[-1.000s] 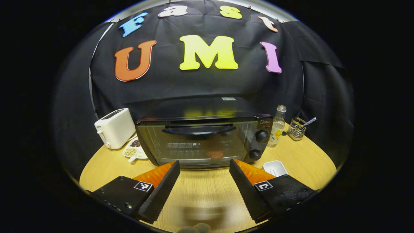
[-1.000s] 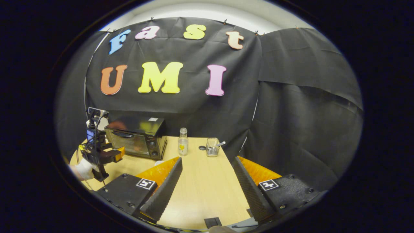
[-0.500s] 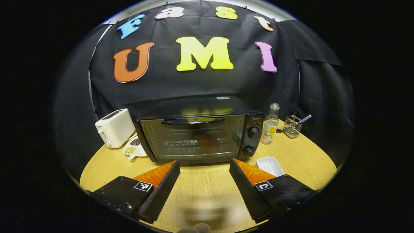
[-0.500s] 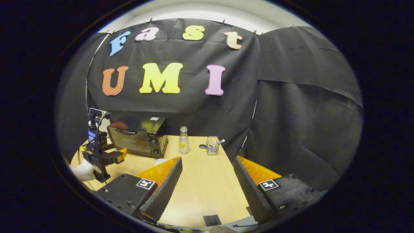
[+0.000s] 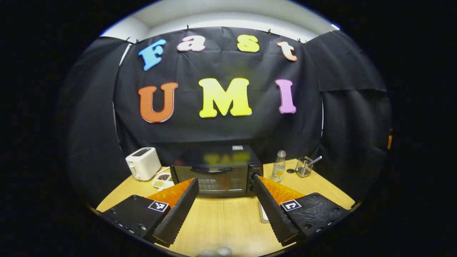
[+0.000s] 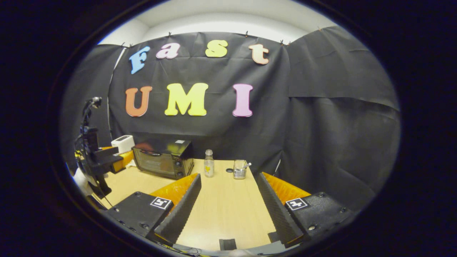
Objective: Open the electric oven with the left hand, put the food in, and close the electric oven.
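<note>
1. One electric oven (image 5: 217, 171), door shut, at the back of the round table (image 5: 221, 221); also one toaster (image 5: 143, 163), one bottle (image 5: 279, 166), one wire holder (image 5: 304, 166), one divided dish (image 5: 162, 179) of beans and one white tray (image 5: 262, 214) (mostly hidden behind a finger).
2. Two grippers: left gripper (image 5: 225, 200) and right gripper (image 6: 228, 200), each with two fingers.
3. Oven: black, boxy, glass-fronted, with a curved bar handle across the top of the door; glossy top reflecting yellow. Something brownish dimly seen through the glass (too blurred to name).
4. Toaster: white, rounded, smooth. Bottle: clear, with a yellow mark on its label. Table: pale wood grain.
5. Gripper fingers: black ribbed pads, orange backs, black bodies bearing square markers.
6. Left gripper: spread wide, holding nothing, above bare wood; oven straight ahead between the fingertips, apart from them.
7. Right gripper: likewise wide open and empty; oven (image 6: 162, 160) well off to the front left, left gripper (image 6: 119, 160) in a white-gloved hand (image 6: 81, 178) farther left.
</note>
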The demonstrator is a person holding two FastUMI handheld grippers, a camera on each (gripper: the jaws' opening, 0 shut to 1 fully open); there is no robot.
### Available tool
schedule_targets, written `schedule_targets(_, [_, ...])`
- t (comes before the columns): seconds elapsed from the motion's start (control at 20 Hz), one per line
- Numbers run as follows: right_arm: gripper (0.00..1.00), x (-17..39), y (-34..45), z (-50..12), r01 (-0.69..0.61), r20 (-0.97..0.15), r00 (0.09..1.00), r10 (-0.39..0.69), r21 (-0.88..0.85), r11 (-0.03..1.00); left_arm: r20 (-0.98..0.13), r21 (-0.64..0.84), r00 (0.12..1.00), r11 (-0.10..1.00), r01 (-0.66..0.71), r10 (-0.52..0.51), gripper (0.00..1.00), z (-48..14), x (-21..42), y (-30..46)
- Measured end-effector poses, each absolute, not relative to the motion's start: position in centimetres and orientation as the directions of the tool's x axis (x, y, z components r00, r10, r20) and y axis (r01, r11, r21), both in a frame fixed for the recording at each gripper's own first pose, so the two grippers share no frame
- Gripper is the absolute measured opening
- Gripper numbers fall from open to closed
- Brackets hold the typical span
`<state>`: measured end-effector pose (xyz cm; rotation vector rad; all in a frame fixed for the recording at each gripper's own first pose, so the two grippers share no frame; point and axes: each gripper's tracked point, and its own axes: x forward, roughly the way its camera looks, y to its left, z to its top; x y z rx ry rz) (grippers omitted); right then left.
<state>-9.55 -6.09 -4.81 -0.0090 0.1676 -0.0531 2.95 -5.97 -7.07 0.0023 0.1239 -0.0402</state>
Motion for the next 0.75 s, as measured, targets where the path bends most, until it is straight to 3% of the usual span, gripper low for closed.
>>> schedule_targets(0.25, [1.00,-12.0,-8.0,-3.5,0.001,-0.098,0.995,-0.006,-0.048,0.999,-0.019,0.011,0.999,0.999,-0.046,0.046,0.98,-0.7,-6.5,-4.4])
schedule_targets(0.55, [1.00,-14.1,-6.6,-4.5,-0.082,-0.080,0.993,0.081,0.001,0.997,-0.032,-0.003,0.986,0.987,-0.162,0.162,0.98,-1.2,-16.3,-1.8])
schedule_targets(0.75, [1.00,-14.9,-6.5,-5.0,-0.084,-0.076,0.993,0.086,0.024,0.996,-0.042,0.028,0.983,0.984,-0.175,0.176,0.98,-1.7,-19.1,-1.2])
